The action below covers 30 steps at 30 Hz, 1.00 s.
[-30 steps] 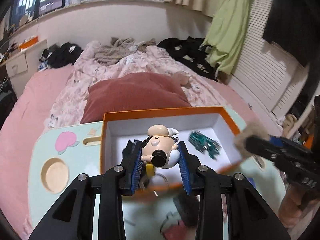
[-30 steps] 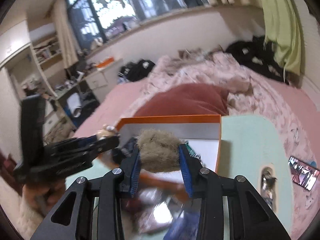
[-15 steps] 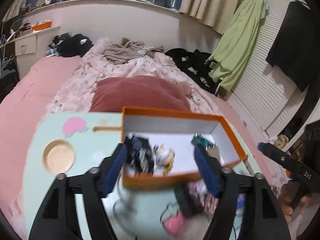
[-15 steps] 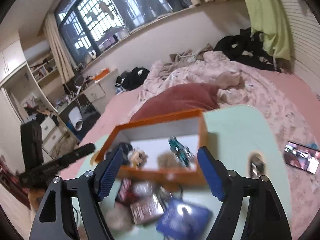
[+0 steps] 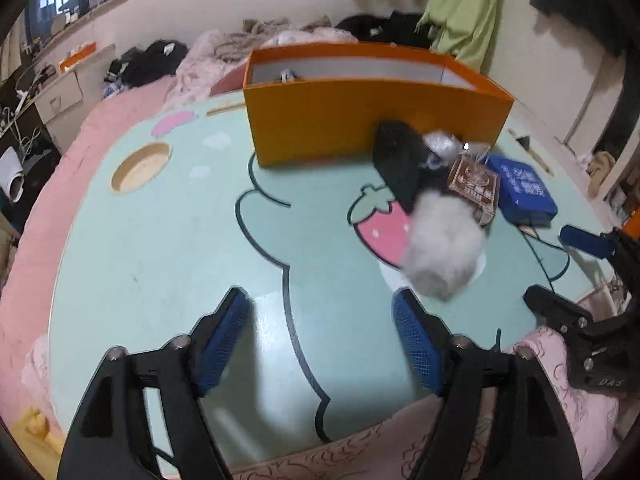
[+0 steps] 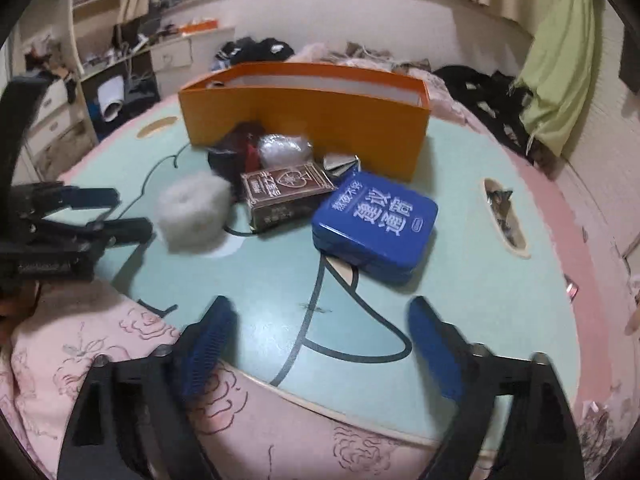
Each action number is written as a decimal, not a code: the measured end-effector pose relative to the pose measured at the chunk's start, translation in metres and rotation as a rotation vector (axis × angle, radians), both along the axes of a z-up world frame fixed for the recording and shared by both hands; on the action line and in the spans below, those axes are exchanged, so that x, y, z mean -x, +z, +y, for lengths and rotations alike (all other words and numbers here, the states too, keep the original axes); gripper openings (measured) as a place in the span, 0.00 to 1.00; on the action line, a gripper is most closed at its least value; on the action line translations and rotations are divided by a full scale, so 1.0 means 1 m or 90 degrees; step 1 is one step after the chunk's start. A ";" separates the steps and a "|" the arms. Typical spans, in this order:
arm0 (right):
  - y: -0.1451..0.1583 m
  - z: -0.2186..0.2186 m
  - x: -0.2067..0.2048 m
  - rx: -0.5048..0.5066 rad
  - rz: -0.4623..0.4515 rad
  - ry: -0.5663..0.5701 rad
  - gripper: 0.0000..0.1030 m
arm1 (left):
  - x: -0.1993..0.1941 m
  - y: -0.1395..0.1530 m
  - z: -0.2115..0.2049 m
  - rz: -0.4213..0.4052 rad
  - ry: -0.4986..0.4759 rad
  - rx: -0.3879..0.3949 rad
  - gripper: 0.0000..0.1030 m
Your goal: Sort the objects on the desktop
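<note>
1. The left gripper is empty, jaws opening over the mint-green table.
2. The right gripper is likewise empty and opening.
3. A white fluffy ball, brown box and blue tin lie before the orange box.

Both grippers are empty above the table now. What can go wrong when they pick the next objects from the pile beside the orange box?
1. The white fluffy ball touches the brown card box and a dark cable, so a grasp may drag its neighbours.
2. The blue tin is wide and flat; the fingers may slip off it.
3. The left gripper and right gripper, both opening, are close and may collide.
</note>
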State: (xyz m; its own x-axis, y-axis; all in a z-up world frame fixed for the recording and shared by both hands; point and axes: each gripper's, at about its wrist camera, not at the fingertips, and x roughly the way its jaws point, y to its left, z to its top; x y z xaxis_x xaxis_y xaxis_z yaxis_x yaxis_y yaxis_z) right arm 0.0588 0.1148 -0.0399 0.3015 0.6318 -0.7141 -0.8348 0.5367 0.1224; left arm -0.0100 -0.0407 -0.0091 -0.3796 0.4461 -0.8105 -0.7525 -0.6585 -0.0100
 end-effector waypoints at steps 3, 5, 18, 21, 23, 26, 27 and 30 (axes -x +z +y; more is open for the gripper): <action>-0.005 -0.004 -0.009 0.004 0.011 -0.030 1.00 | 0.001 -0.005 0.003 0.002 -0.003 0.006 1.00; -0.007 -0.005 -0.010 -0.001 0.006 -0.032 1.00 | -0.002 -0.006 0.003 0.002 -0.004 0.003 1.00; -0.006 -0.006 -0.008 -0.002 0.003 -0.035 1.00 | -0.002 -0.007 0.002 0.002 -0.004 0.001 1.00; -0.005 -0.006 -0.008 -0.001 0.004 -0.036 1.00 | -0.002 -0.007 0.002 0.002 -0.004 0.001 1.00; -0.006 -0.006 -0.008 -0.001 0.003 -0.036 1.00 | -0.001 -0.007 0.002 0.002 -0.004 0.001 1.00; -0.003 -0.004 -0.008 0.002 0.003 -0.038 1.00 | -0.001 -0.007 0.002 0.002 -0.004 0.001 1.00; -0.002 -0.004 -0.009 0.002 0.004 -0.039 1.00 | -0.001 -0.007 0.001 0.002 -0.004 0.001 1.00; -0.002 -0.003 -0.010 0.002 0.003 -0.041 1.00 | 0.000 -0.008 0.000 0.002 -0.002 0.002 1.00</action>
